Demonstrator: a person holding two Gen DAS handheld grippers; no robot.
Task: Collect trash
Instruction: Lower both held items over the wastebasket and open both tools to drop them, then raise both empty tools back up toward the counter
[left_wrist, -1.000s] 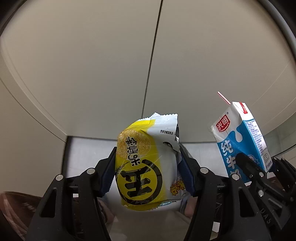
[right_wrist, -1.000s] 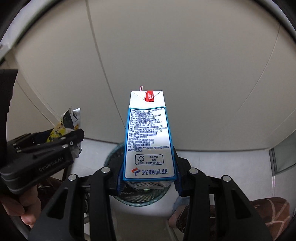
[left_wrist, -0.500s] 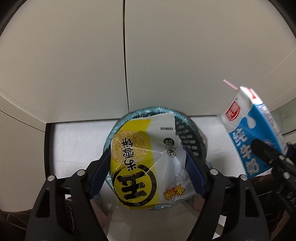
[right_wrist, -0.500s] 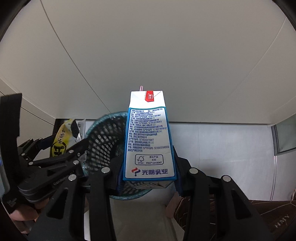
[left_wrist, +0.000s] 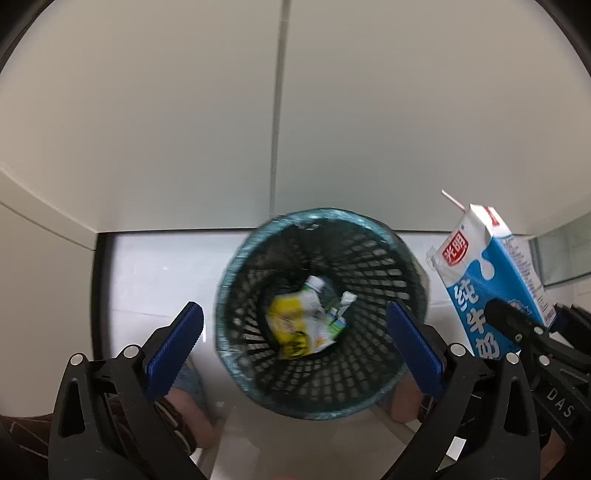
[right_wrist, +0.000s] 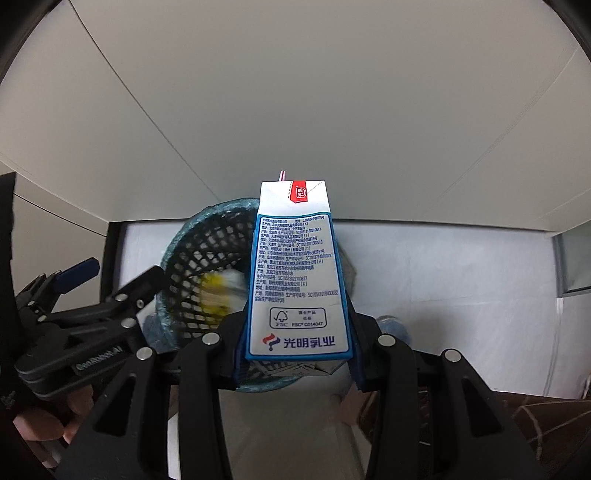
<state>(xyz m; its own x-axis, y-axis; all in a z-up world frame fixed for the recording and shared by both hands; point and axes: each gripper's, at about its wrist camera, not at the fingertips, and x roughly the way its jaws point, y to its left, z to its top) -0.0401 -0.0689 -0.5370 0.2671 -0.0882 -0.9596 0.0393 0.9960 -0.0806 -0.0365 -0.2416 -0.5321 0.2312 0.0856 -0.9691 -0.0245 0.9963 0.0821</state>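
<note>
A black mesh trash basket (left_wrist: 369, 258) stands on the pale floor below both grippers; it also shows in the right wrist view (right_wrist: 207, 251). A yellow and white snack bag (left_wrist: 295, 325) lies inside it among other wrappers. My left gripper (left_wrist: 293, 338) is open and empty, jaws wide apart above the basket. My right gripper (right_wrist: 295, 354) is shut on a blue and white milk carton (right_wrist: 295, 280) with a straw, held upright above the basket's right side. The carton also shows in the left wrist view (left_wrist: 484, 280).
Beige wall panels (left_wrist: 184, 129) rise behind the basket. A person's feet (left_wrist: 188, 417) stand on the floor near the basket. A glass pane (right_wrist: 572, 262) is at the right edge.
My left gripper has opened and the snack bag has dropped into the basket. The right gripper with the carton has moved over the basket.
</note>
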